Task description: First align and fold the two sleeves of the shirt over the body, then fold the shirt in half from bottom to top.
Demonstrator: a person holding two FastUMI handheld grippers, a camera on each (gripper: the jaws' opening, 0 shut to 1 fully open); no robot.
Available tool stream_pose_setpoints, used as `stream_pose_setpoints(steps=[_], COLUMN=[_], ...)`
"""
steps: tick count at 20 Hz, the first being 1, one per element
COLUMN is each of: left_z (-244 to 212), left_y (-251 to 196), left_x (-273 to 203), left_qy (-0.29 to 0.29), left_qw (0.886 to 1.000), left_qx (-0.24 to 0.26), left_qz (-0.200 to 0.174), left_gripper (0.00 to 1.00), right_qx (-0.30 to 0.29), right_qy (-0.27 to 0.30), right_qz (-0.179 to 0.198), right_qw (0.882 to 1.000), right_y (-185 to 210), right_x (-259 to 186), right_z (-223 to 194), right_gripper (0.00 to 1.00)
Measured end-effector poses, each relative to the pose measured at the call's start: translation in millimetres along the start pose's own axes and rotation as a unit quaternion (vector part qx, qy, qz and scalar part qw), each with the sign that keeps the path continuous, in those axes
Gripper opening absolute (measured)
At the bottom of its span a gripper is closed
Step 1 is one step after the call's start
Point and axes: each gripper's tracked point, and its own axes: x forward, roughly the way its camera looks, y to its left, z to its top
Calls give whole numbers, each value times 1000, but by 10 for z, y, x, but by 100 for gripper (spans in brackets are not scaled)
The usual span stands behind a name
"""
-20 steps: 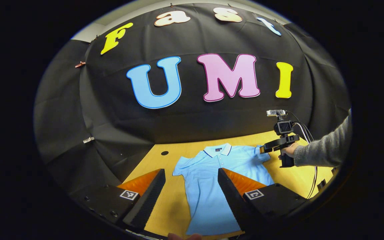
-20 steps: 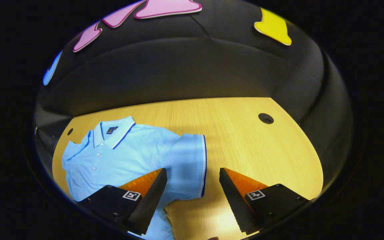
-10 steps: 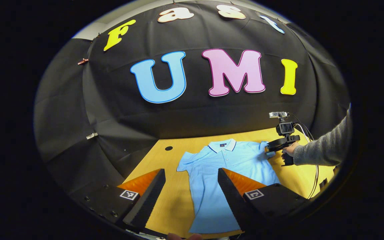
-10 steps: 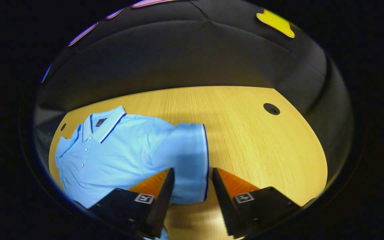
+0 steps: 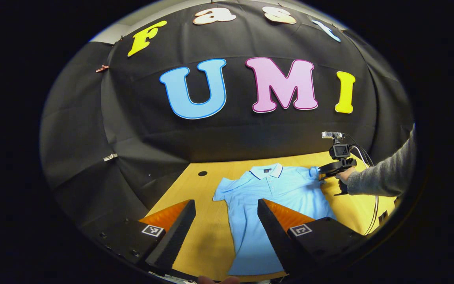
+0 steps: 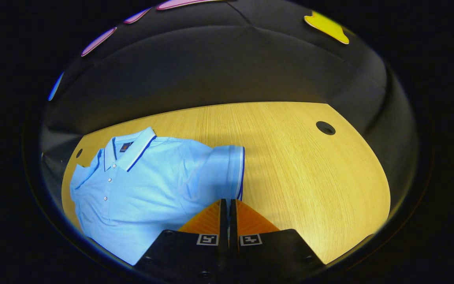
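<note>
Right gripper pinches one sleeve of the single shirt; left gripper spread.

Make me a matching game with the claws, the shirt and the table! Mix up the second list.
Things:
1. left claw
2. right claw
3. shirt
4. table

States:
A. lies flat, light blue
B. wooden, with a round hole
C. shut on the sleeve's edge
D. open, fingers apart

Pairs: 1-D, 2-C, 3-A, 4-B
</note>
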Motion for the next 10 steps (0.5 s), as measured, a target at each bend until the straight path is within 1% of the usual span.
stream_pose_setpoints(steps=[2,5,7,10], left_z=[-21,-58,-66,-84], left_y=[44,120,177,276], left_x=[-13,-20,-30,-68], left_qy=[-1,-2,-6,-9], left_qw=[1000,1000,1000,1000], left_qx=[-6,-9,-11,-16], left_qz=[-1,-4,-4,-2], left_gripper=[100,100,100,100], right_qx=[-11,-32,-55,-84], right_qy=[-29,-57,-72,-87], right_qz=[3,20,34,66], right_qw=[1000,998,995,990], right_y=[68,316,532,974], right_x=[-130,-345,-475,-661], right_z=[181,362,445,489], right_gripper=[5,5,5,5])
